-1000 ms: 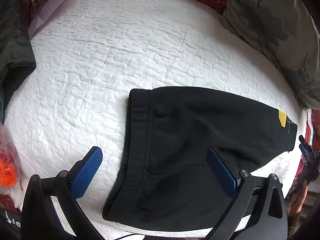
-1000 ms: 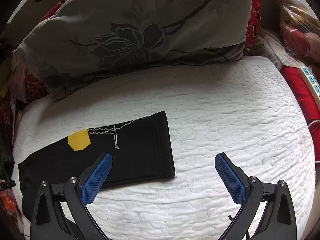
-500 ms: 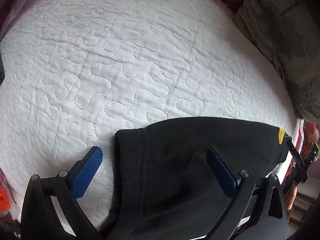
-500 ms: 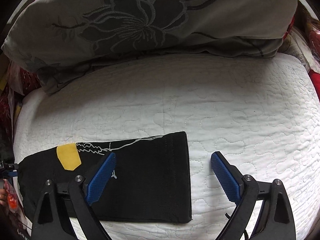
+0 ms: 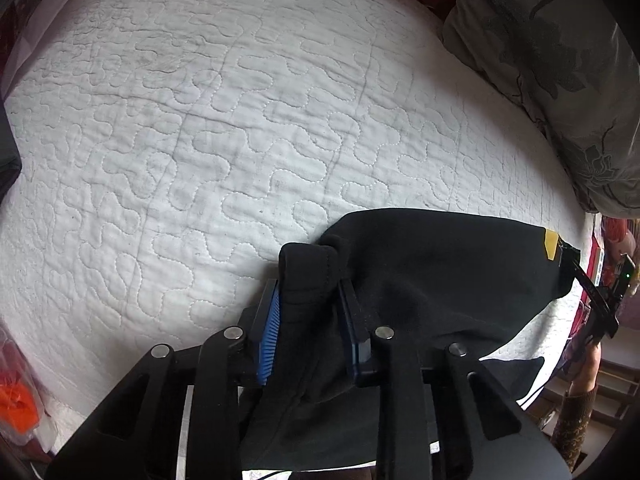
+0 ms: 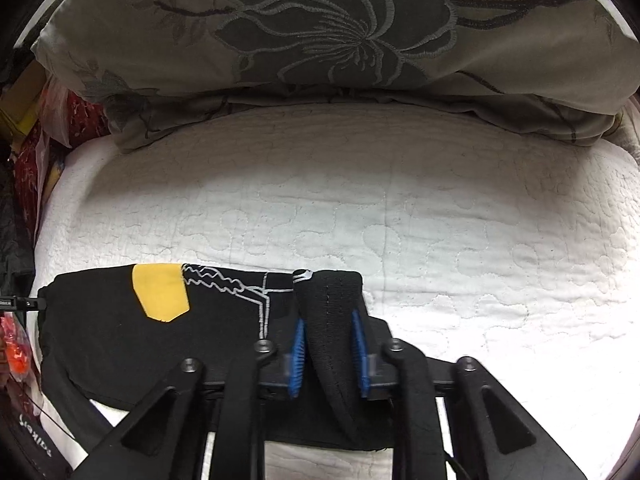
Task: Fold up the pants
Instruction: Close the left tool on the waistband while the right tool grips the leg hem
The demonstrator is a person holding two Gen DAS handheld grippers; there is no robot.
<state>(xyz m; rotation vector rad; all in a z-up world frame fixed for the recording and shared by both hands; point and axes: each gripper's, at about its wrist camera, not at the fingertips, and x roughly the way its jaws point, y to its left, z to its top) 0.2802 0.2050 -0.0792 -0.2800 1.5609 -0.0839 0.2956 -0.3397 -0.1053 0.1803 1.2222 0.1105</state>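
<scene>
Left wrist view first: the left gripper (image 5: 310, 320) has its jaws clamped on a bunched fold of the black pants (image 5: 432, 280), blue pads pressing the cloth from both sides near 6 o'clock. From that pinch the pants run out toward 3 o'clock across the white quilted bed (image 5: 208, 152), and a yellow patch (image 5: 551, 243) shows at their far end. A grey floral pillow (image 5: 560, 72) sits up at 2 o'clock, and something orange (image 5: 18, 402) peeks in at 8 o'clock. Over to the right wrist view: the right gripper (image 6: 329, 344) is closed tight on the ribbed hem of the pants (image 6: 112, 340), the cloth standing up in a hump between the blue pads at 6 o'clock. The rest of the pants lie flat toward 8 o'clock, with the yellow patch (image 6: 160, 292) and white stitched line art just beside it. The pillow (image 6: 320, 32) fills the frame at 12 o'clock, resting on the bed (image 6: 460, 220).
</scene>
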